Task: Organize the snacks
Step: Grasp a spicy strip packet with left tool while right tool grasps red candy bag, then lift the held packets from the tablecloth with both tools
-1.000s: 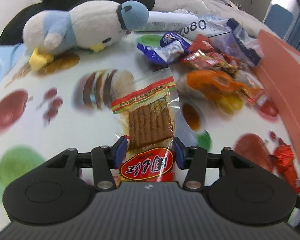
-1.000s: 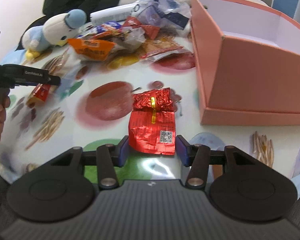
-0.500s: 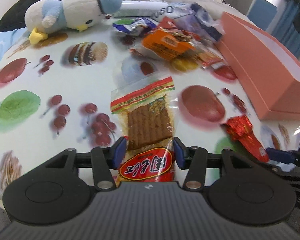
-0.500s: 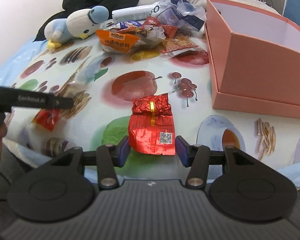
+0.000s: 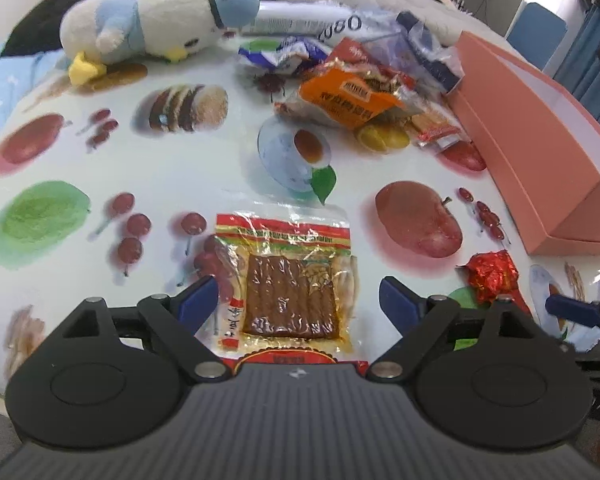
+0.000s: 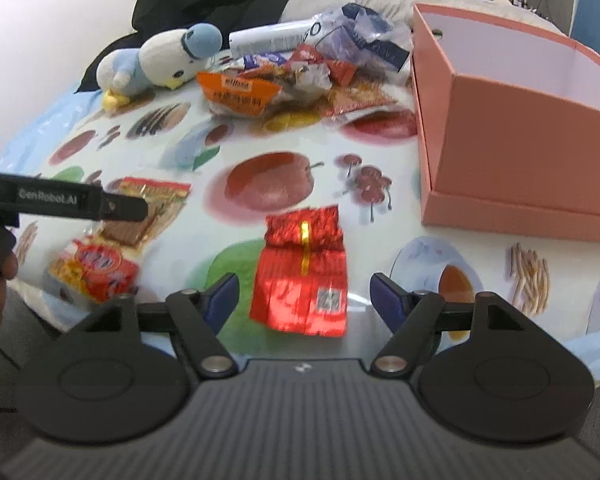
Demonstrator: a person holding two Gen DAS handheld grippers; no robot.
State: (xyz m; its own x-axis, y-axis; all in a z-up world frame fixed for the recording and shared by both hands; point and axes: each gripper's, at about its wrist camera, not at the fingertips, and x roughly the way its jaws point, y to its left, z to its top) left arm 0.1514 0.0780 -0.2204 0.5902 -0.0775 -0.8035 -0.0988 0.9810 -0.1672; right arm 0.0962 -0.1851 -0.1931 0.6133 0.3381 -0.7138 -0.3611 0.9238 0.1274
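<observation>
A clear snack packet point(image 5: 292, 280) with brown strips and red-yellow print lies flat on the fruit-print cloth between the blue pads of my left gripper point(image 5: 298, 300). Those jaws are opening and neither pad touches it. A red foil packet point(image 6: 304, 280) lies on the cloth between the pads of my right gripper point(image 6: 304, 292), whose jaws are also opening with gaps on both sides. The right wrist view shows my left gripper point(image 6: 116, 208) from the side above the clear packet point(image 6: 120, 240). The red foil packet point(image 5: 492, 276) shows at the right of the left wrist view.
An open pink box point(image 6: 520, 120) stands at the right on its lid. A pile of snack bags point(image 6: 280, 80) lies at the back, with a plush penguin point(image 6: 160, 60) to its left and dark clothes behind. The table's front edge runs just under both grippers.
Both grippers have opened wide and let go of their packets. The clear packet and the red foil packet now lie on the cloth. The left gripper has drawn back toward the front edge.
</observation>
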